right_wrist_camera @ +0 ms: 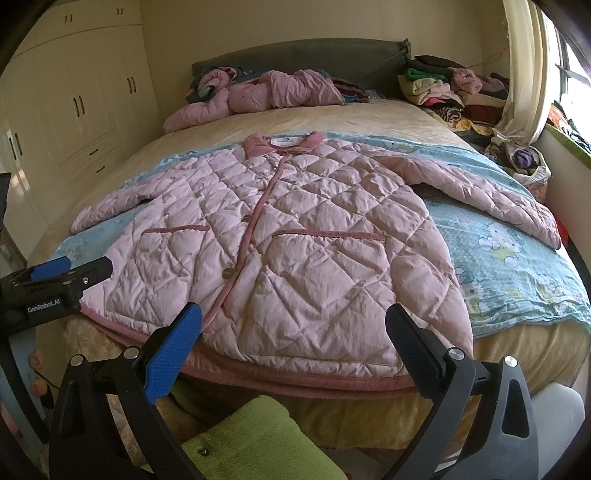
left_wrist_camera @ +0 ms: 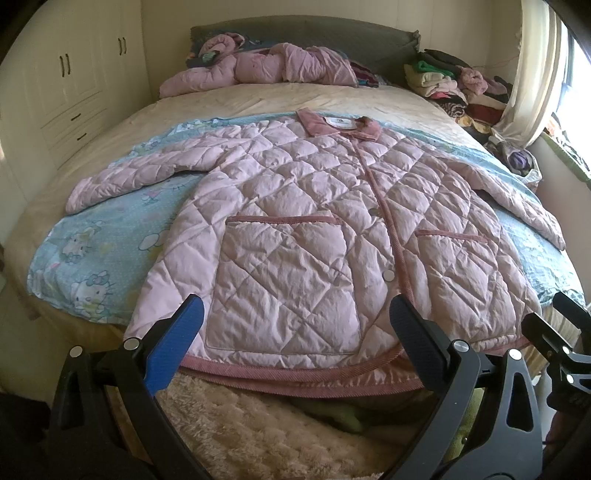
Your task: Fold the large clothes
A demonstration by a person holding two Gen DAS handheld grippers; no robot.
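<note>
- The left gripper (left_wrist_camera: 295, 317), with one blue-padded finger and one black finger, hangs over the bottom hem of the coat with its fingers wide apart and nothing between them.
- The right gripper (right_wrist_camera: 293, 321) has the same build and is also spread wide and empty; it hangs at the hem a little more to the right side.
- The pale pink quilted coat with a darker pink corduroy collar and trim (left_wrist_camera: 314, 221) lies flat and face up on the light blue cartoon-print sheet (left_wrist_camera: 92, 236), which covers the foot half of the beige bed (left_wrist_camera: 258, 99).
- The long axis of the coat runs straight away from both grippers: the hem is nearest, at the foot edge of the bed, and the collar (left_wrist_camera: 338, 127) is farthest, toward the grey headboard (left_wrist_camera: 314, 33).
- Both sleeves are spread outward. The left sleeve (left_wrist_camera: 129, 177) lies on the side of the left gripper, and the right sleeve (right_wrist_camera: 491, 192) lies on the side of the right gripper.
- Judgement: each sleeve is well apart from its gripper, forward and outward, so each hand seems better placed for the sleeve on its own side, if the sleeves are folded in first.
- A second crumpled pink quilted garment (left_wrist_camera: 258, 66) and a pile of mixed folded clothes (left_wrist_camera: 450, 85) lie far away near the headboard.
</note>
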